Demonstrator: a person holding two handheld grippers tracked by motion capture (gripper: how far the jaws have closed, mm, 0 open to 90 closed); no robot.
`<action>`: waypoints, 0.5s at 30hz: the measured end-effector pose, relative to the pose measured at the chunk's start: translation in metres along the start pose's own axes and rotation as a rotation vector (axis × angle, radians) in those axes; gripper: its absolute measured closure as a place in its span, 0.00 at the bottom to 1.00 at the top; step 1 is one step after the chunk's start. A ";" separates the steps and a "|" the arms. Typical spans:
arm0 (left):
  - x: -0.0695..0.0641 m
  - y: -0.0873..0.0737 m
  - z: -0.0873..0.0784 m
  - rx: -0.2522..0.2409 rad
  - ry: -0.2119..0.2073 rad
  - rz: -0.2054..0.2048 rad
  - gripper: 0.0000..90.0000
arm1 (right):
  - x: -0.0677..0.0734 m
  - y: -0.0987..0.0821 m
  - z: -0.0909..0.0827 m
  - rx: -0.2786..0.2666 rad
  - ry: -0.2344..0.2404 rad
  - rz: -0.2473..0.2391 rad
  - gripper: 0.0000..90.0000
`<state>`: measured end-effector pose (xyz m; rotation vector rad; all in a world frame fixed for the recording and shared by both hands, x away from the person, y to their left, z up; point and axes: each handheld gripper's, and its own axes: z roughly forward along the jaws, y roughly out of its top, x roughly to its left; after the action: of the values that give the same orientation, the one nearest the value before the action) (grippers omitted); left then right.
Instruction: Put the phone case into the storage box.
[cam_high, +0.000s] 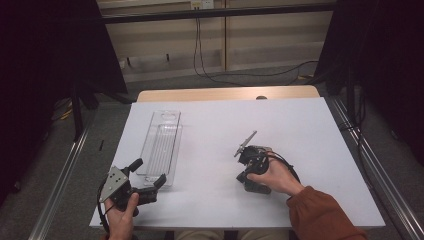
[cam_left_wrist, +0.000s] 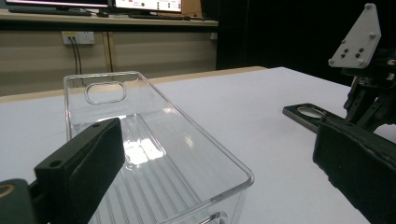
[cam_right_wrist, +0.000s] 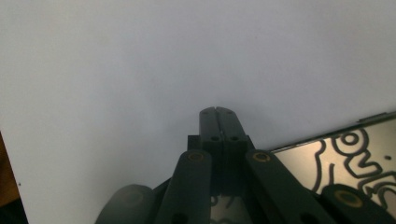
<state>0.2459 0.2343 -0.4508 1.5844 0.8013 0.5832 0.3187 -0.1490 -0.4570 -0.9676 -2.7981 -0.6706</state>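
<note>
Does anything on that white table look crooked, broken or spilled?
Nothing stands out. The clear plastic tray lies flat and whole on the white table, slightly slanted to its edges, with the left gripper open at its near end. The right gripper is shut over bare table, its fingers pressed together. No spill shows.

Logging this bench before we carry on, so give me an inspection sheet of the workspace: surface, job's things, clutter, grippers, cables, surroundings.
Surface: white table top, wooden edge at the far side.
Job's things: clear plastic tray, lying lengthwise at the left, nothing seen in it.
Clutter: nothing seen.
Grippers: left gripper open, jaws either side of the tray's near end, pads not pressing on it; right gripper shut with nothing between its jaws, held over the table right of centre.
Cables: black cables hang down the back wall and run along the floor.
Surroundings: dark curtains both sides, metal rails beside the table.
</note>
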 end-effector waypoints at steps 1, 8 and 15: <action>0.000 0.000 0.000 -0.001 -0.001 -0.001 0.02 | 0.000 -0.002 -0.001 -0.002 -0.003 0.006 1.00; 0.000 0.000 0.000 0.001 -0.001 -0.001 0.03 | -0.002 -0.016 -0.008 -0.004 -0.021 0.025 1.00; -0.001 0.000 0.001 0.004 -0.002 -0.011 0.02 | -0.010 -0.033 -0.016 -0.019 -0.035 0.050 1.00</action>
<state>0.2459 0.2325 -0.4509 1.5835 0.8098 0.5721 0.3062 -0.1850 -0.4572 -1.0586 -2.7919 -0.6817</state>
